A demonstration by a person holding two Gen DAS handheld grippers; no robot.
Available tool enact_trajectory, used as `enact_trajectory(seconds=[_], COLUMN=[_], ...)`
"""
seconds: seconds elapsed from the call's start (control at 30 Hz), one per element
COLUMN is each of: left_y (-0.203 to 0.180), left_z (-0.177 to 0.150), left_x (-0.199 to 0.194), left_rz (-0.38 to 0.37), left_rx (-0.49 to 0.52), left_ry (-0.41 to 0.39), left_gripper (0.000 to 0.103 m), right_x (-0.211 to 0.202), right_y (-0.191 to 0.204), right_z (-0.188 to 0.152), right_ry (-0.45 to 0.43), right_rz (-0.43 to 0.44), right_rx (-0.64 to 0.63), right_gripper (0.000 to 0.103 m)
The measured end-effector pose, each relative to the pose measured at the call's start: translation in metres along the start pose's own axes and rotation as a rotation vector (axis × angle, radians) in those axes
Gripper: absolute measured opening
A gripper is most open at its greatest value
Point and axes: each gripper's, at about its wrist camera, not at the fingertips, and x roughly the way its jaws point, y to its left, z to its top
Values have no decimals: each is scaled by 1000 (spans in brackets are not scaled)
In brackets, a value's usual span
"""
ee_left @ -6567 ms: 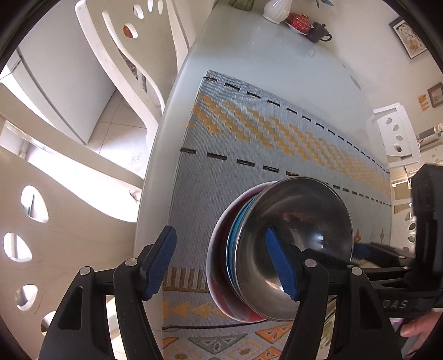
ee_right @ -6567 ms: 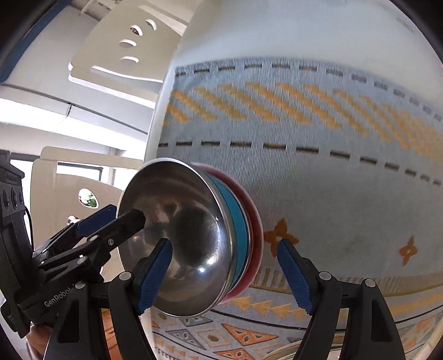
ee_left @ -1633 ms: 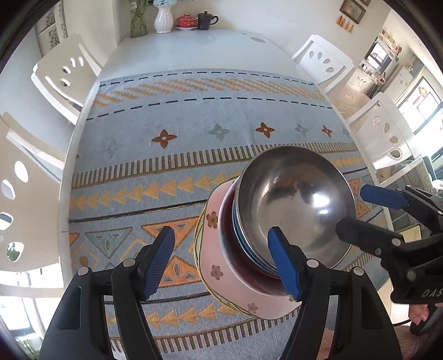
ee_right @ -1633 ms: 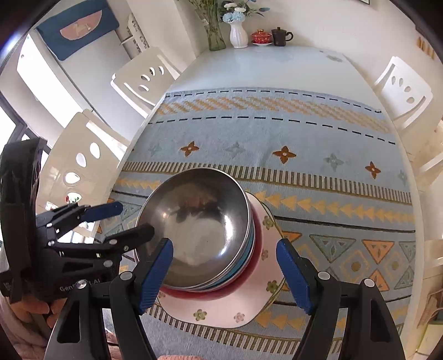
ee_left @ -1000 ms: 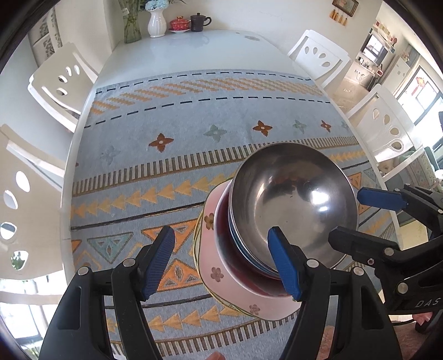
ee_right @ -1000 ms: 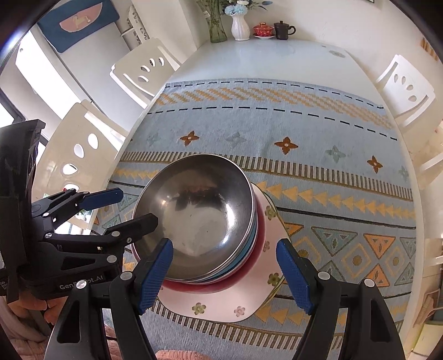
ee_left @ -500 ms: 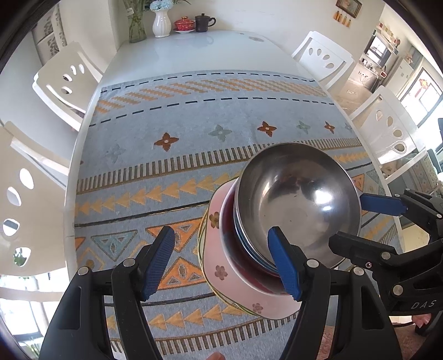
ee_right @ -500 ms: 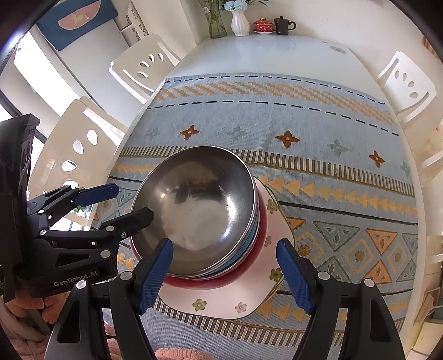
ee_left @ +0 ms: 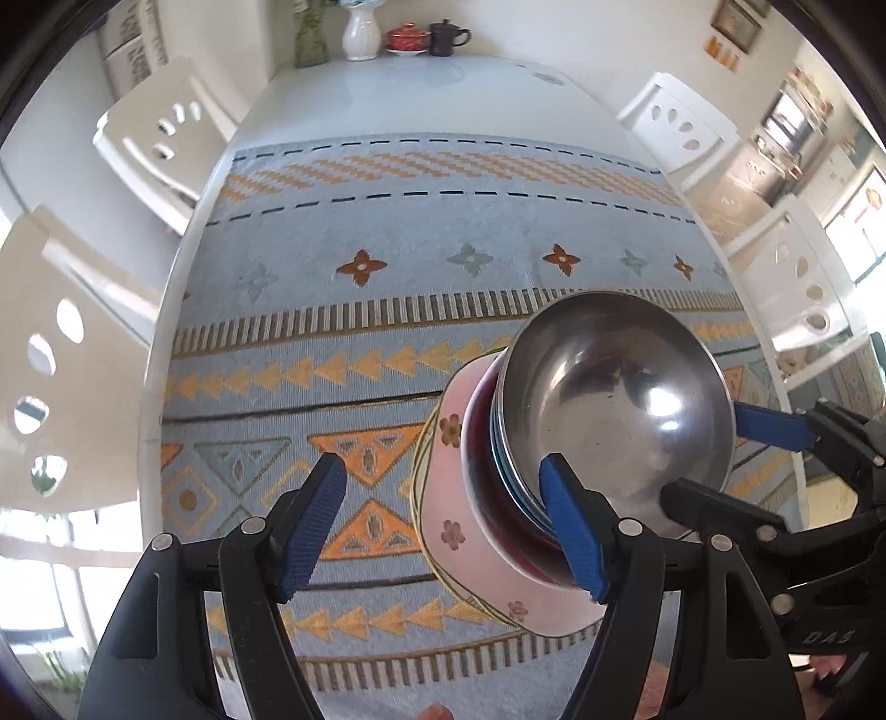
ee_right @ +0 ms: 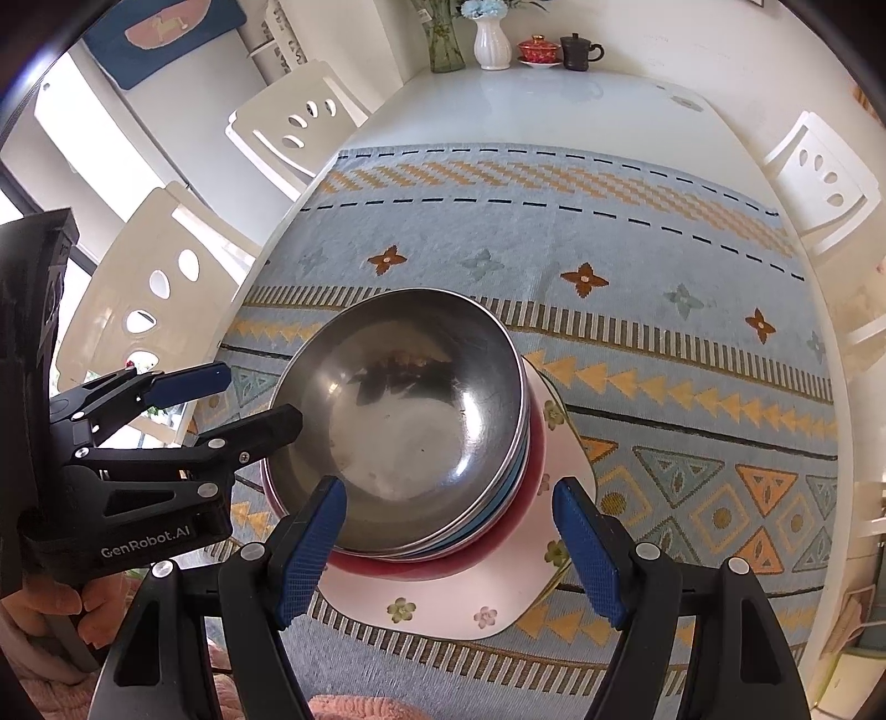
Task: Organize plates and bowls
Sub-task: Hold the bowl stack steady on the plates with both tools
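As seen from the right wrist: steel bowl (ee_right: 410,410) uppermost in a nested stack, seated in a blue dish (ee_right: 515,476), then a red dish (ee_right: 421,567), all on a pink flowered plate (ee_right: 443,603). Stack resting on the patterned mat (ee_right: 554,238) near the front edge of the white worktop (ee_right: 526,105), toward the mat's left side. Right claw (ee_right: 448,543) pointing steeply down above the stack's near edge, jaws wide, blue pads apart from the dishes, nothing gripped. Left claw (ee_left: 443,531) just beside the stack's left side, likewise tilted steeply down, jaws wide and just opened a little further, nothing clamped between the pads; its inner finger close to the steel bowl's rim, contact not resolvable. Part of a person's hand (ee_right: 55,603) wrapped round the left claw's handle at lower left. At the far end of the worktop, well apart from the stack: white vase (ee_right: 492,41), red lidded cup (ee_right: 536,49) and dark teapot (ee_right: 578,52) in a row. White chairs (ee_right: 293,127) with cut-out backs along both long sides.
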Motion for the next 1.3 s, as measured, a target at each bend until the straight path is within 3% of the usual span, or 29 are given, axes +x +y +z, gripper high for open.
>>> enact_trajectory(seconds=[0.1,0.33,0.97,1.3], left_y=[-5,3,-1,-3], left_z=[-3,-4,-14,-17], left_x=[-3,-3,-5,-5], left_rz=[56,56,181,207], left_rx=[-7,-119,-318,-373], left_ry=[-10,-4,-27,-38], left_gripper=[71,73,73,73], right_x=[2,5,6,8], right_y=[1,4,-6,-11], right_z=[1,4,5,4], right_ry=[4,11,4,8], right_rz=[8,25,58,73], right_rx=[-15,-67,-213,-263], right_gripper=[75,75,75,75])
